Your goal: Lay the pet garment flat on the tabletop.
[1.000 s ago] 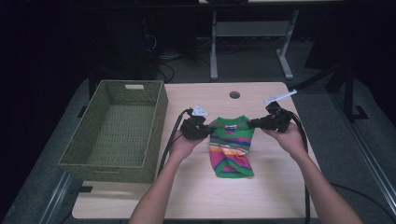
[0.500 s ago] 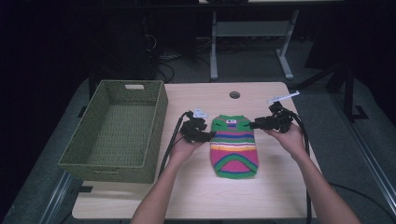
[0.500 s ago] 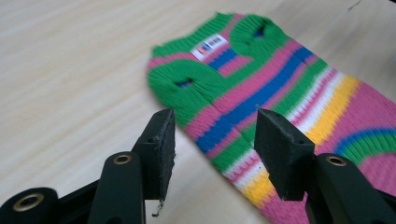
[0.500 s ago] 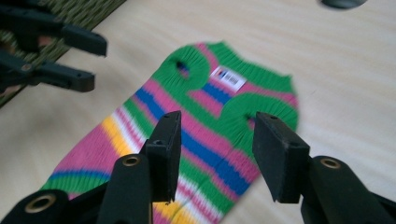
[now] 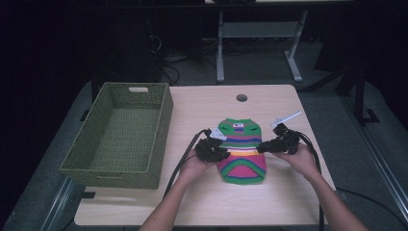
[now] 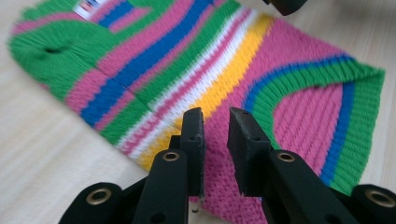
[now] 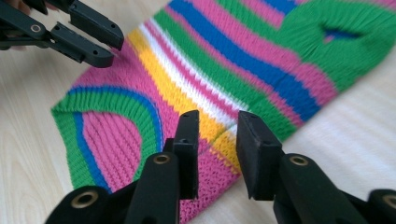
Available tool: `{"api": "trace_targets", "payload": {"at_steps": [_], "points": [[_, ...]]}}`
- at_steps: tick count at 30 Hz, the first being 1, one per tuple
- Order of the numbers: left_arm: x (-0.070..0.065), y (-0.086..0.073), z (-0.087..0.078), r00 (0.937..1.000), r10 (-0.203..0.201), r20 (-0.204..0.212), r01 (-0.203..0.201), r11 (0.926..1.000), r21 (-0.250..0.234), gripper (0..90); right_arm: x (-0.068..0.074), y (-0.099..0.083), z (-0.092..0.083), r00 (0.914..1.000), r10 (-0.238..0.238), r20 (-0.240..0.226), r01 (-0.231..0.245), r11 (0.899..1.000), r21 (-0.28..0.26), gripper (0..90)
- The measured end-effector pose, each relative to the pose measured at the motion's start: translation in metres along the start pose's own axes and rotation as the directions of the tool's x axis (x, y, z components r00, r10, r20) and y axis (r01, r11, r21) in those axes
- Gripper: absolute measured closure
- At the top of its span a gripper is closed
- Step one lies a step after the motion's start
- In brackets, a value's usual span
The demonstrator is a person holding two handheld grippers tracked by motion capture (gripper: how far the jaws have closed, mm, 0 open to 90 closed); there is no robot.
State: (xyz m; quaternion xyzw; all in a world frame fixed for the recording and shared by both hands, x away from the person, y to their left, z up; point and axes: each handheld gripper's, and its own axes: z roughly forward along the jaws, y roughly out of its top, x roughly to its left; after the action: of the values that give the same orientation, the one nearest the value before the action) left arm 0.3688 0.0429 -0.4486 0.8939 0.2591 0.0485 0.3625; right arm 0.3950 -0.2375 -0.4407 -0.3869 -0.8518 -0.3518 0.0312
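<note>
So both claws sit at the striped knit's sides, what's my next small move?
Probably close both claws on the edges. The left claw and right claw have just been narrowing, a gap remains over each side of the striped knit, which lies flat beside the basket.

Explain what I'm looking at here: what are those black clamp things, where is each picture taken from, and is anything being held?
A person works at a light wooden table, holding a black two-jaw hand tool in each hand: the left gripper and the right gripper. The high view looks down from above; the other two pictures come from cameras riding on each gripper, looking along its jaws. A striped knitted garment in pink, green, blue, yellow and white lies flat. An empty green woven basket stands to its left. Both grippers' jaws have just been closing at the garment's side edges with a gap between them; nothing is gripped yet.
</note>
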Motion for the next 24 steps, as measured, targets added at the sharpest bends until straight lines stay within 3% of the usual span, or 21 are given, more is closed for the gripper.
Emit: {"api": "trace_targets", "payload": {"at_steps": [2, 5, 10, 14, 18, 24], "points": [[-0.001, -0.002, 0.003, 0.9996, 0.027, -0.009, -0.027, 0.999, 0.036, 75.6, 0.0, -0.002, 0.007, 1.0, -0.006, -0.005, 0.006, 1.0, 0.018, 69.4], [0.0, -0.005, 0.006, 0.9994, 0.03, -0.015, -0.029, 0.9983, 0.051, 75.5, 0.0, -0.004, 0.017, 1.0, -0.004, -0.008, 0.005, 0.999, 0.046, 69.4], [0.003, -0.009, 0.003, 0.9995, 0.012, -0.028, -0.01, 0.9988, 0.047, 75.5, -0.001, -0.003, 0.024, 0.9998, 0.009, -0.02, -0.009, 1.0, 0.025, 69.5], [0.004, -0.012, 0.001, 0.9994, -0.003, -0.034, 0.004, 0.9993, 0.037, 75.5, -0.001, -0.002, 0.027, 0.9993, 0.016, -0.033, -0.015, 1.0, 0.013, 68.9], [0.005, -0.013, -0.004, 0.9993, -0.003, -0.037, 0.003, 0.9999, 0.017, 71.2, -0.001, -0.004, 0.023, 0.9976, 0.032, -0.061, -0.032, 0.999, -0.01, 61.0], [0.007, -0.016, -0.018, 0.9988, -0.046, -0.018, 0.045, 0.9985, -0.029, 64.6, 0.003, -0.009, 0.01, 0.9962, 0.028, -0.082, -0.032, 0.998, -0.049, 54.3]]}}
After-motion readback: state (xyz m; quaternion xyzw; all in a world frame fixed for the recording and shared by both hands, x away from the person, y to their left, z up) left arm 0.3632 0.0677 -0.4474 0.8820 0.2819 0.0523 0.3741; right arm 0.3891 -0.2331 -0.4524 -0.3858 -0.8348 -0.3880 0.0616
